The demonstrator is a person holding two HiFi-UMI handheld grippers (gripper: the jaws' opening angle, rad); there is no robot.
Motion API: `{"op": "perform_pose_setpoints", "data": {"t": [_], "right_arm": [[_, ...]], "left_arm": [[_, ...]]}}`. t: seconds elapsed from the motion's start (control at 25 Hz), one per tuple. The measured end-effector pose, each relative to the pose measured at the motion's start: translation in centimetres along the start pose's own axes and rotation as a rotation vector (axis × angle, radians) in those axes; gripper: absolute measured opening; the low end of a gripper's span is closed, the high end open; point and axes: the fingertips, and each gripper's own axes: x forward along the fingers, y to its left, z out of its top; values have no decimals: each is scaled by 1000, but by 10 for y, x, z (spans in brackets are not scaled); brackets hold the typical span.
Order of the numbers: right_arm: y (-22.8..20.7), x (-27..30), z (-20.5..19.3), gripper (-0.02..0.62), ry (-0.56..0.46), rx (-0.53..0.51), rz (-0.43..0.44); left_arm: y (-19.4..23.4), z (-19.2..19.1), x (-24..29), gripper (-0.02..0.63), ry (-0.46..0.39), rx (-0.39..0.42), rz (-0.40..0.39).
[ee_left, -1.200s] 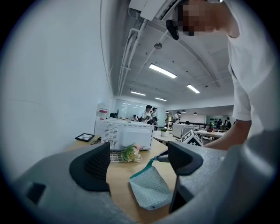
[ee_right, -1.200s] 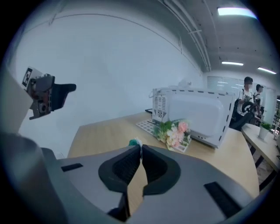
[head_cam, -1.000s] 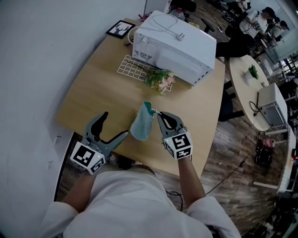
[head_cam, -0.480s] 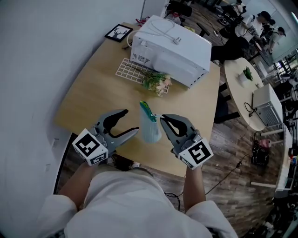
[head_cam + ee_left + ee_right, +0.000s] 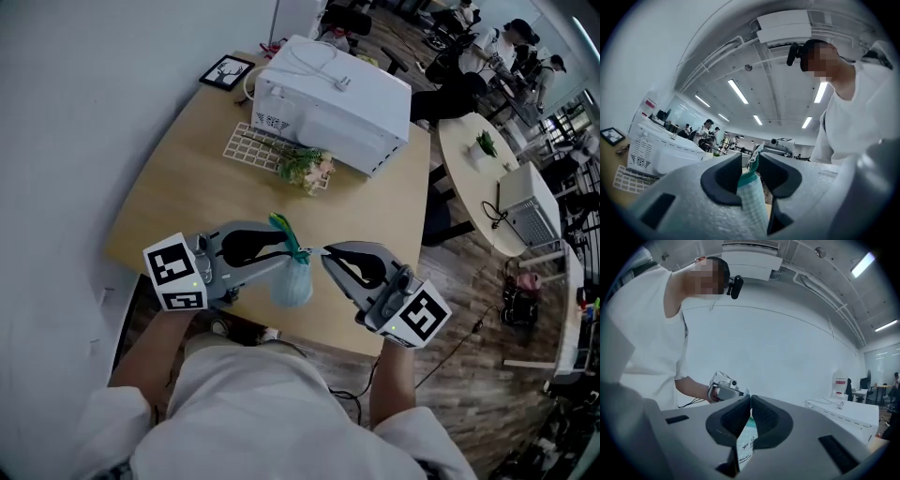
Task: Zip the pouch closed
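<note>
A pale blue mesh pouch (image 5: 292, 284) with a teal zip edge hangs in the air over the front of the wooden table (image 5: 187, 187), held between both grippers. My left gripper (image 5: 283, 253) comes in from the left; its jaws have just been closing and now pinch the pouch's upper part (image 5: 752, 197) between the pads (image 5: 751, 171). My right gripper (image 5: 325, 254) comes in from the right, shut on the pouch's other end, where a white printed tag (image 5: 746, 446) sticks out below its jaws (image 5: 750, 411). Both grippers point roughly level.
A white boxy appliance (image 5: 328, 103) stands at the back of the table, with a white grid rack (image 5: 255, 145) and a small bunch of flowers (image 5: 305, 169) before it. A framed picture (image 5: 225, 70) lies at the back left. A round table (image 5: 478, 178) stands beyond to the right.
Both grippers have risen and carried the pouch up off the table. The left gripper swung in from the lower left, and its wide jaws narrowed onto the pouch.
</note>
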Motion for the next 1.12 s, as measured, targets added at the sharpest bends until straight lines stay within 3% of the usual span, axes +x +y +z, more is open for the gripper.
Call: {"op": "perform_pose_setpoints", "data": {"t": [0.32,0.48,0.68,1.12], "right_arm": [[15,0,6,11,24,1,31],[18,1,7,11,32,-8,49],[14,3,5,11,53,-4,46],[16,6,-4,11,108,-33,41]], "left_arm": [[-16,-4,11,124,55,-57,-202],[-23,-8,13,110,65,-74,-259],[-23,-7,11,72,47,-125,-296],[-15,-14,9,61,55,-207,-307]]}}
